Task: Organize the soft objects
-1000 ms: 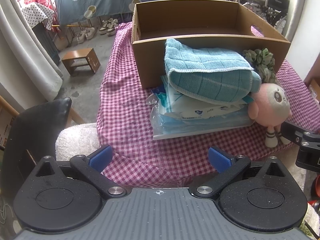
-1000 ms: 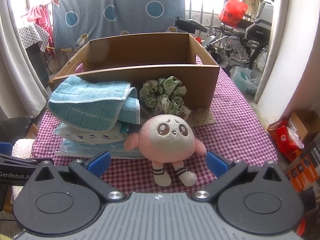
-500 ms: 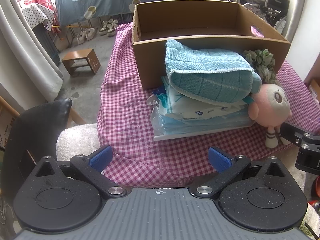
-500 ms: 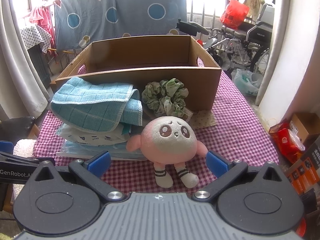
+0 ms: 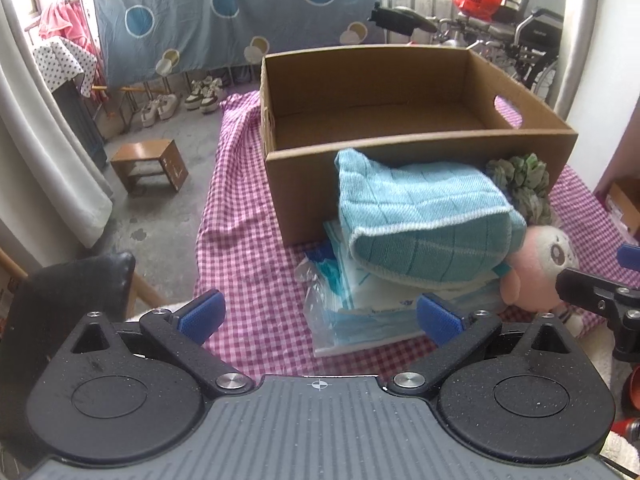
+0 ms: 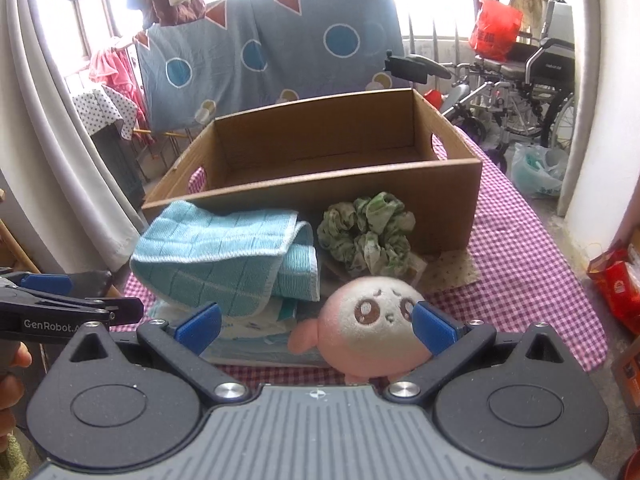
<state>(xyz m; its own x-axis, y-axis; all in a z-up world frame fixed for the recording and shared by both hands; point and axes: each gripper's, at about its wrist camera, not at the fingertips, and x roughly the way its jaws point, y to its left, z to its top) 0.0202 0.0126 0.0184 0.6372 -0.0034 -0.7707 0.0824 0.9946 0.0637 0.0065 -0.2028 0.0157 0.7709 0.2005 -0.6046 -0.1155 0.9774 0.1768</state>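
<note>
White "GenRobot" lettering on left hand-held gripper [image 6: 72, 308], beside teal towel [image 6: 224, 260].

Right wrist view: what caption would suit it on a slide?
Open right gripper closing in on a pink plush toy before an empty cardboard box.

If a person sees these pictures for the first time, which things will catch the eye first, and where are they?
The round pink plush doll sits at the table's near edge, between the open fingers of the right gripper. Left of it, a folded teal checked towel lies on a stack of plastic packets. Behind both stands a big open brown cardboard box, apparently empty, with a green scrunchie against its front.
</note>
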